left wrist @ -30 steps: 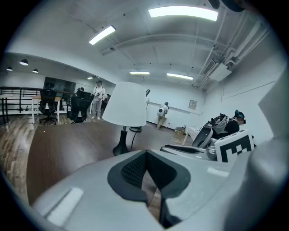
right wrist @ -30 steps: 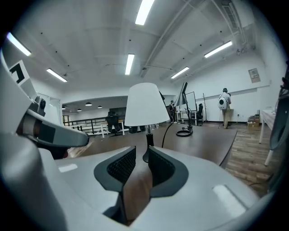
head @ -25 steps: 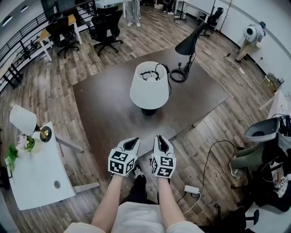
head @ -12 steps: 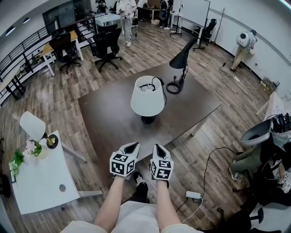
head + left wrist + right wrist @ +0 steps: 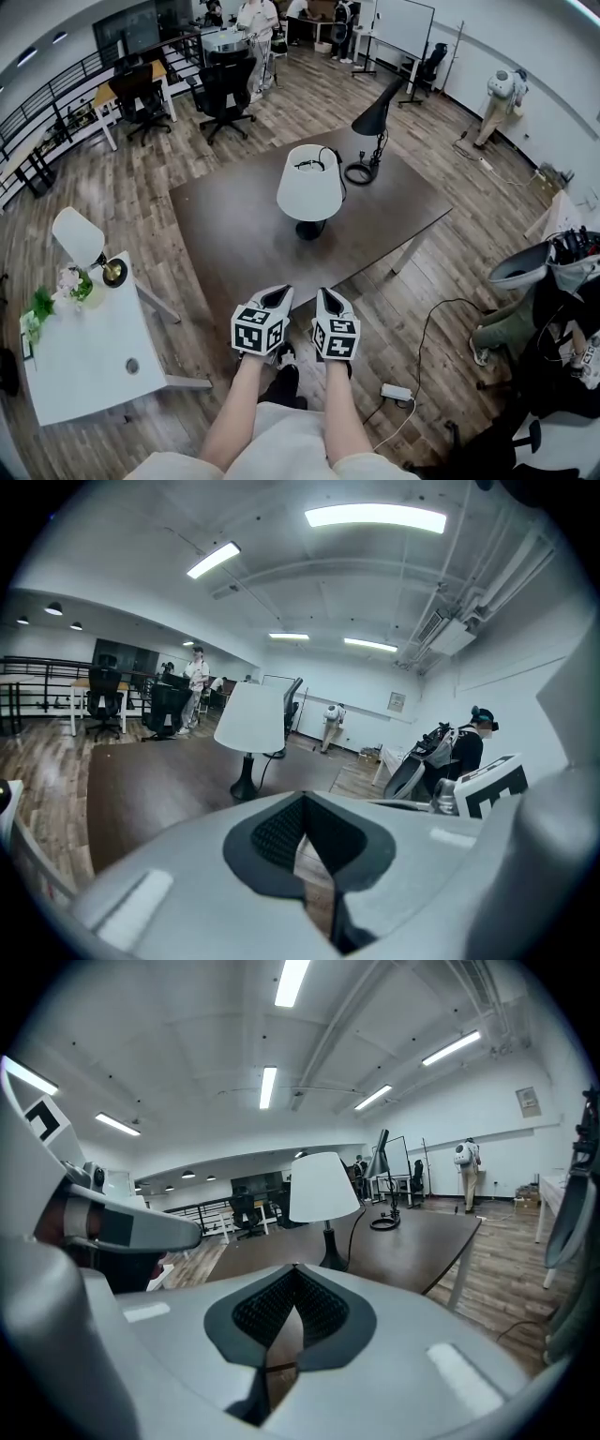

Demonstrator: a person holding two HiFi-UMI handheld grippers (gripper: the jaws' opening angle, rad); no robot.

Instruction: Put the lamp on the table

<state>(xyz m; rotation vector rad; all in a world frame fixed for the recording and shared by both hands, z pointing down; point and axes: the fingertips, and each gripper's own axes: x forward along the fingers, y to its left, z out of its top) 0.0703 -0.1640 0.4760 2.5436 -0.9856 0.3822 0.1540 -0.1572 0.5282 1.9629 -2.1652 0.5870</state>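
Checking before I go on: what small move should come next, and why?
Probably none beyond lowering both grippers: the white-shade lamp stands upright on the dark table, well in from its edges, and the left gripper and right gripper are shut, empty and clear of it.

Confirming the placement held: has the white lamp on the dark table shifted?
No. The lamp stands at the same spot near the cord coil on the table; only the view moved.
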